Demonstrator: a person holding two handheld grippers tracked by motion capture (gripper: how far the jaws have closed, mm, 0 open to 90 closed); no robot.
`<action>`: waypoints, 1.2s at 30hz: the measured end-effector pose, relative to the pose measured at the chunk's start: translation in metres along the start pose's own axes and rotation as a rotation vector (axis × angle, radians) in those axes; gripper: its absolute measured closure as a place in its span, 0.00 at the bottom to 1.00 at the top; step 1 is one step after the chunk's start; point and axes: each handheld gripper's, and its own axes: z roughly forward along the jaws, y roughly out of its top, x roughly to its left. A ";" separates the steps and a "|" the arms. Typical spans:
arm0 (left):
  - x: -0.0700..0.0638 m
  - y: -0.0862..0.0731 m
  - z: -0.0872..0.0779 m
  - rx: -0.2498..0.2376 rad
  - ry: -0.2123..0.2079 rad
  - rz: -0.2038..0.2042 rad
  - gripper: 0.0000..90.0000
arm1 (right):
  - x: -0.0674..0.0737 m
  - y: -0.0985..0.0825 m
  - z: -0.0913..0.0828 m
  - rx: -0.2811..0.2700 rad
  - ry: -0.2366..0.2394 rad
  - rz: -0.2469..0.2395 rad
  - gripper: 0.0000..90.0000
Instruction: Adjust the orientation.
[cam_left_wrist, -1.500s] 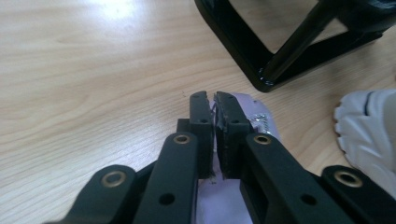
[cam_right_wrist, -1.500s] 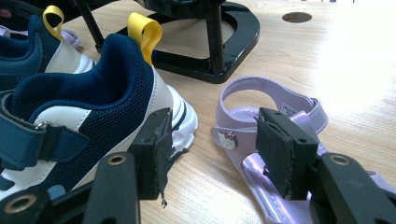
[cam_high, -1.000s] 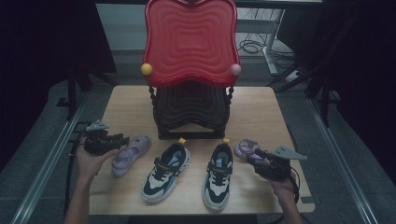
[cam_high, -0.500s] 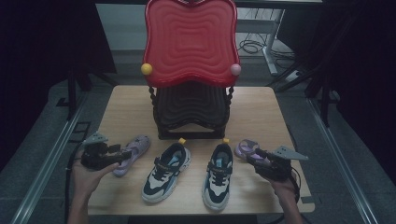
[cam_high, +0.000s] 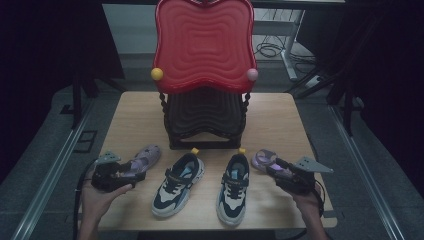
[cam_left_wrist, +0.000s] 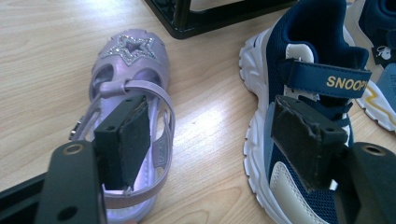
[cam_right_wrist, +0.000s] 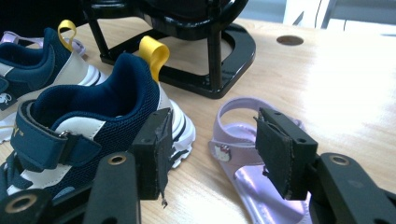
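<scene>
Shifted since a second ago: left hand-held gripper (cam_high: 131, 171), now lower on the tabletop (cam_high: 135, 107) and closer to the person, at about 8 o'clock from the black stand (cam_high: 205, 120); jaws just been opening, now spread wide and released. Seen in the left gripper view with one pad over the heel of the left purple sandal (cam_left_wrist: 128, 126) and the other over the side of the left sneaker (cam_left_wrist: 303, 116), strap marked SNOOPY; whether the sandal-side pad touches the back strap cannot be told, but no squeeze on it. Left purple sandal lying flat, star-trimmed toe pointing away toward 12 o'clock, just beside the left sneaker, apart from it by a strip of bare wood.

Unchanged on the other side: right hand-held gripper (cam_high: 274, 169) at about 4 o'clock from the stand, resting over the right purple sandal (cam_high: 264, 159). Jaws parted in the right gripper view, released, straddling the heel strap of that sandal (cam_right_wrist: 243, 140) without pressing it; one pad close to the heel of the right sneaker (cam_right_wrist: 93, 112) with its yellow pull loop.

Two sneakers side by side at 6 o'clock from the stand, toes toward the person, sandals flanking them at 9 and 3 o'clock. Red tray-like top (cam_high: 204, 45) standing upright on the stand, with a yellow ball at one lower corner and a pink one at the other.
</scene>
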 end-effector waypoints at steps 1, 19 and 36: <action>-0.001 -0.001 0.001 0.001 -0.003 0.002 0.30 | -0.001 0.000 -0.001 -0.004 -0.002 -0.005 0.51; -0.002 0.000 0.003 0.011 -0.002 0.007 0.27 | -0.013 0.003 -0.016 0.052 0.044 -0.001 0.73; -0.008 0.001 -0.003 0.003 -0.026 0.005 0.28 | 0.002 0.002 0.007 0.176 0.105 -0.158 0.99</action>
